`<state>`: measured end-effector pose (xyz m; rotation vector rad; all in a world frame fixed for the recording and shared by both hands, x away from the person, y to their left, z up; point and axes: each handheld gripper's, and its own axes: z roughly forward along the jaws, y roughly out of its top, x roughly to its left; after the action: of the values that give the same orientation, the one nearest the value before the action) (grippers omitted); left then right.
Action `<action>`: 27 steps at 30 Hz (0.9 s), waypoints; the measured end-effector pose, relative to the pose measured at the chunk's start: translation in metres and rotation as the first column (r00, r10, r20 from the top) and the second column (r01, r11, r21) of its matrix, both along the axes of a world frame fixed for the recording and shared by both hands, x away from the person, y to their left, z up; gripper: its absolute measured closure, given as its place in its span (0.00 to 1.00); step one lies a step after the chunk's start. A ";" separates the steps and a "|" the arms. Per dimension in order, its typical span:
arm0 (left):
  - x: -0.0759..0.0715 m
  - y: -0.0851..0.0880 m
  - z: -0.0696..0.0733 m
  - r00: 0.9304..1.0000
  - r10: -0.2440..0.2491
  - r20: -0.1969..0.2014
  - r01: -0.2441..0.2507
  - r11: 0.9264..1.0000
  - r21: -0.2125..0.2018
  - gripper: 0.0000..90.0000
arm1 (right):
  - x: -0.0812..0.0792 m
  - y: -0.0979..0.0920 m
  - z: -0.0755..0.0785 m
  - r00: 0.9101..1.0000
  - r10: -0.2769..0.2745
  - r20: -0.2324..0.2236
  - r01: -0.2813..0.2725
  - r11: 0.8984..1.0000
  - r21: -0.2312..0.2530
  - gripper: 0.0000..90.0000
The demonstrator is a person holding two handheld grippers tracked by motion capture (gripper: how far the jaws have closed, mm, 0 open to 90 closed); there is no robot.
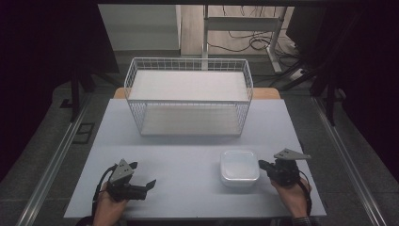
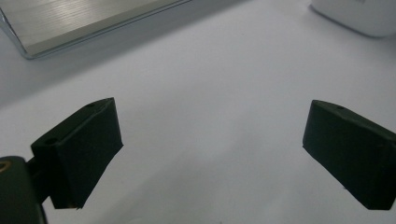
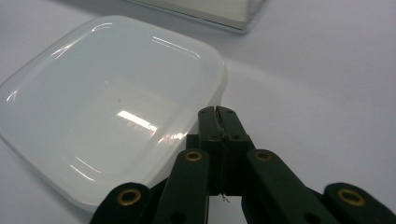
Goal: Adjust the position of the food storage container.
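My right gripper (image 1: 263,165) (jaws clenched, empty) rests beside the white container (image 1: 239,166); my left gripper (image 1: 143,181) lies released on the table (image 1: 188,150), apparently ready.

A pale grey table (image 1: 188,155) stretches across the room under dim light. At its far middle stands a white wire basket (image 1: 188,94), its base resting directly on the tabletop. Near the right front edge sits a white, square, lidded plastic container (image 1: 239,167) with rounded corners, well apart from the basket. The left front of the table lies bare and smooth.
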<state>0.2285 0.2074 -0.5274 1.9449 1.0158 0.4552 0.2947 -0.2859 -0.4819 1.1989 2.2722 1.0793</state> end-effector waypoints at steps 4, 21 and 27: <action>0.000 0.000 0.000 1.000 0.000 -0.003 0.000 1.000 -0.001 0.05 | 0.000 0.018 -0.001 0.999 0.037 0.008 -0.037 0.999 -0.011 0.99; 0.001 0.000 -0.001 1.000 -0.003 -0.014 0.003 1.000 -0.013 0.05 | -0.002 0.087 -0.008 0.984 0.179 -0.007 -0.179 0.983 0.044 0.99; 0.001 0.001 -0.001 1.000 -0.001 -0.015 0.001 1.000 -0.016 0.05 | -0.004 0.108 -0.010 0.976 0.219 -0.008 -0.219 0.974 0.055 0.99</action>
<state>0.2292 0.2085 -0.5282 1.9375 1.0244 0.4318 0.2905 -0.1784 -0.4920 0.9946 2.4452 1.2208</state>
